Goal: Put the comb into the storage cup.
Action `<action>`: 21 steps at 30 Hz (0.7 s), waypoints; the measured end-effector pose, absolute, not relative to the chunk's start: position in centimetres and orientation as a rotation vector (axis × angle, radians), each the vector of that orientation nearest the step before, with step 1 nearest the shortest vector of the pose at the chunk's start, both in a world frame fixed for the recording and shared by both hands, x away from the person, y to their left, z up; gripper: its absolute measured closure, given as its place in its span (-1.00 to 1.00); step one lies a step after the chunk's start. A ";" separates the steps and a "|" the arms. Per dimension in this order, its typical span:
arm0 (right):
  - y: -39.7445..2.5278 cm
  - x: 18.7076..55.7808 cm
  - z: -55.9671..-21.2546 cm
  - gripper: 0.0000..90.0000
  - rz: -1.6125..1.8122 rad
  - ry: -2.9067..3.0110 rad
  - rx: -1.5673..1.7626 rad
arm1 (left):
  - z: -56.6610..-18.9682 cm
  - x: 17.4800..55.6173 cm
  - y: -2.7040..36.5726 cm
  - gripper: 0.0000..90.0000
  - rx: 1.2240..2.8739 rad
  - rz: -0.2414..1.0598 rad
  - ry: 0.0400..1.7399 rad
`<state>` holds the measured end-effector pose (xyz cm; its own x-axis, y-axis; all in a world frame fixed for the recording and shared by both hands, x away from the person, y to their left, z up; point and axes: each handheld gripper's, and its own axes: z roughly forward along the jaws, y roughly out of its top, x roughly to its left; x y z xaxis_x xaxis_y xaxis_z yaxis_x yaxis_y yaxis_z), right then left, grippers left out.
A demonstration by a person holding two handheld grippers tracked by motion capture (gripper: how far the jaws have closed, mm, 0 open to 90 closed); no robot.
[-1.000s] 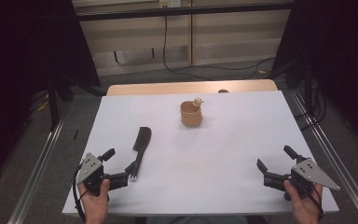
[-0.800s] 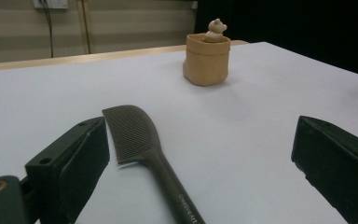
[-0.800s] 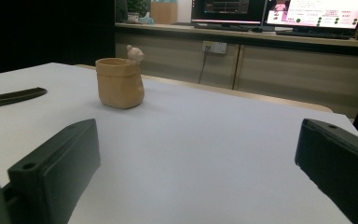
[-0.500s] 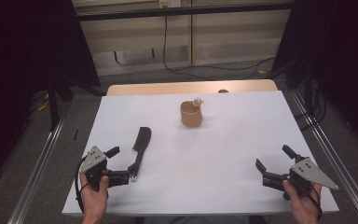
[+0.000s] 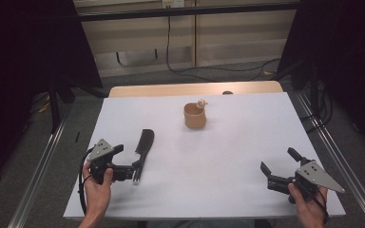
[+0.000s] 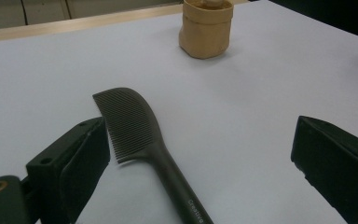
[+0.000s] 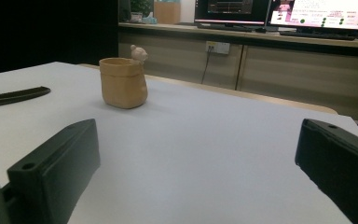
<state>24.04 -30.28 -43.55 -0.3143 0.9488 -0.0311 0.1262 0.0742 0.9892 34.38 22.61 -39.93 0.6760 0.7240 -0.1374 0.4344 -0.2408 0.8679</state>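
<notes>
A black comb lies on the white table top at the left, teeth end pointing away. My left gripper stands open at the comb's near end. In the left gripper view the comb runs down between the two wide-apart jaws of that gripper, and its handle is not clamped. A tan cup with a small figure on its rim stands upright at the far middle. My right gripper is open near the front right corner, with nothing between its jaws. It faces the cup.
Metal rails run along both sides of the table. A wooden strip borders the far edge. Cables lie on the floor behind. Monitors stand on a bench in the right gripper view.
My left gripper has moved forward and to the right, up to the comb's handle end. The right gripper has barely shifted. Comb and cup have stayed put.
</notes>
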 end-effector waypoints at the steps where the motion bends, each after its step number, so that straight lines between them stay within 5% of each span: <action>1: -30.3 24.0 -43.5 -1.00 1.329 1.572 1.102 | -39.9 34.6 22.7 -0.90 1.879 0.335 0.908; 21: -30.2 24.1 -43.6 -1.00 1.335 1.577 1.104 | -39.2 37.9 21.5 -0.91 2.017 0.243 1.000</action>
